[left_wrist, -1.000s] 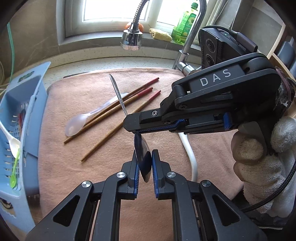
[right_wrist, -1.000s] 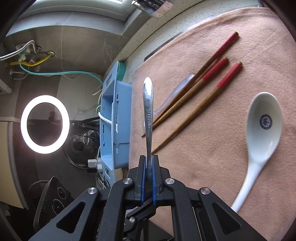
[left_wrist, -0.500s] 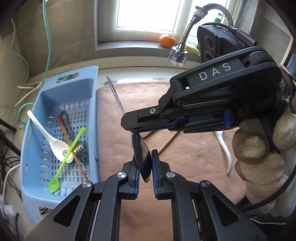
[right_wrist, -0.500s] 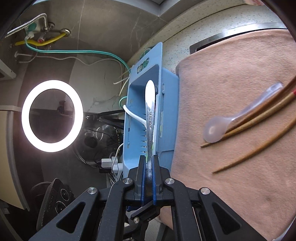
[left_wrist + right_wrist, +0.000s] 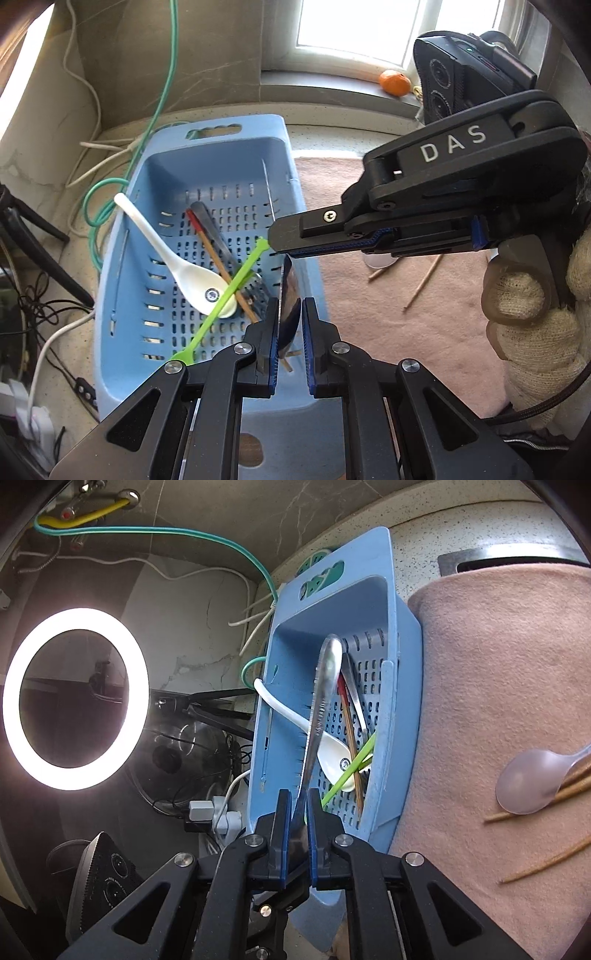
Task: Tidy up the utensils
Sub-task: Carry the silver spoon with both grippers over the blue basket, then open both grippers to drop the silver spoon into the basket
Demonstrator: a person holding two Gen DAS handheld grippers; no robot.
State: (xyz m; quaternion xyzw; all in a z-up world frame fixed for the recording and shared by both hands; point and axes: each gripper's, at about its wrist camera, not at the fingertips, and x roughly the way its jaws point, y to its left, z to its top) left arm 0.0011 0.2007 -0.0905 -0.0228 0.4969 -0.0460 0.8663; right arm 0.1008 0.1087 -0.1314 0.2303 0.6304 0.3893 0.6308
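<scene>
You read "DAS" in white capitals on the right gripper (image 5: pixel 280 245) black housing | engraving on the metal spoon (image 5: pixel 321 701) handle too blurred to read

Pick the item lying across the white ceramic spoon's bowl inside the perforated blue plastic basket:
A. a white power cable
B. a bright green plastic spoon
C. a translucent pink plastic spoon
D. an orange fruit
B. In the left wrist view a bright green plastic spoon runs diagonally over the bowl of the white ceramic spoon on the floor of the blue basket.
</scene>
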